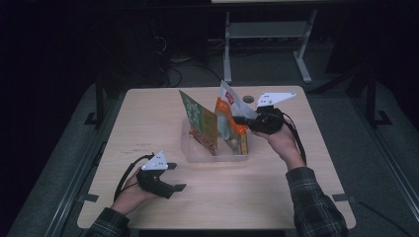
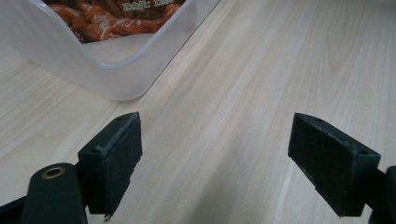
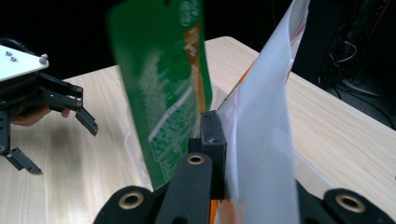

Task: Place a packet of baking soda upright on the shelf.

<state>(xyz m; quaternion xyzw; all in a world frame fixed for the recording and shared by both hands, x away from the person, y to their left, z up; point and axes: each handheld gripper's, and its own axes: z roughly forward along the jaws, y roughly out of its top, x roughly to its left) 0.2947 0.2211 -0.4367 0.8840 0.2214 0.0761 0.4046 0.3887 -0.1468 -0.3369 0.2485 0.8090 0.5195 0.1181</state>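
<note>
Packet: white/orange snack packet (image 1: 231, 111), glossy, white back w/ orange-red front, upright and tilted, standing in clear plastic tub (image 1: 197, 154) at table (image 1: 148, 128) centre, beside green packet (image 1: 197, 121).
R gripper (image 1: 241, 119): jaws clamped on packet's upper edge.
L gripper (image 1: 177, 177): jaws wide apart, nothing between, low over table near tub.

green packet (image 1: 200, 121) upright in clear tub (image 1: 217, 157) — wooden table (image 1: 148, 113).
</note>
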